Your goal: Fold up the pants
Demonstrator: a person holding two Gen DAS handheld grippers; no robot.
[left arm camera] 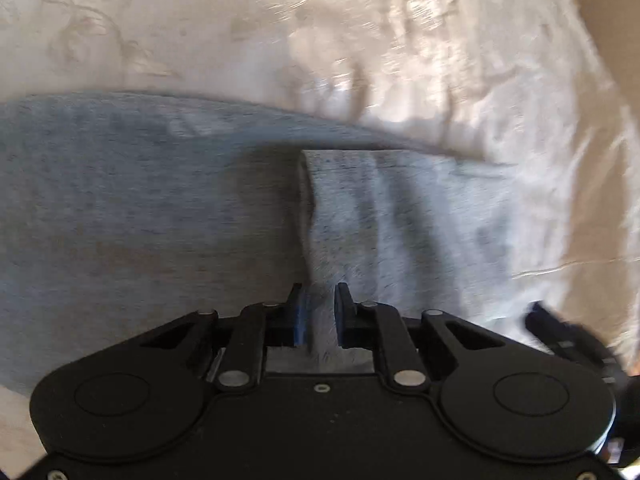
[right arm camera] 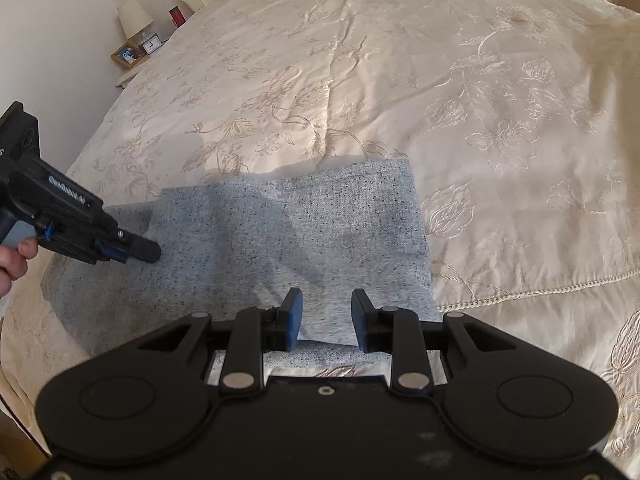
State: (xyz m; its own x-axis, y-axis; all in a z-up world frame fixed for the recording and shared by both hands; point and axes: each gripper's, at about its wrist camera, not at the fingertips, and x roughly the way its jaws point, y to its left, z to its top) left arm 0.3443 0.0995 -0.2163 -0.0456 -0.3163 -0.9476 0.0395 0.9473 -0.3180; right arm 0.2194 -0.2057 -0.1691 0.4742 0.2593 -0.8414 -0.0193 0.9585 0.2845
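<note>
Cream bedspread, grey pants folded, left gripper jaws pinching cloth, right gripper jaws spread.

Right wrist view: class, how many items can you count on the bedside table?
4, clustered at upper left: a lamp, a red container, a small clock and a picture frame. Others may be hidden.

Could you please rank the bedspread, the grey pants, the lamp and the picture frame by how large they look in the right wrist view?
1. Bedspread
2. Grey pants
3. Lamp
4. Picture frame, though lamp and frame sit far from the camera, so both look shrunken.
</note>
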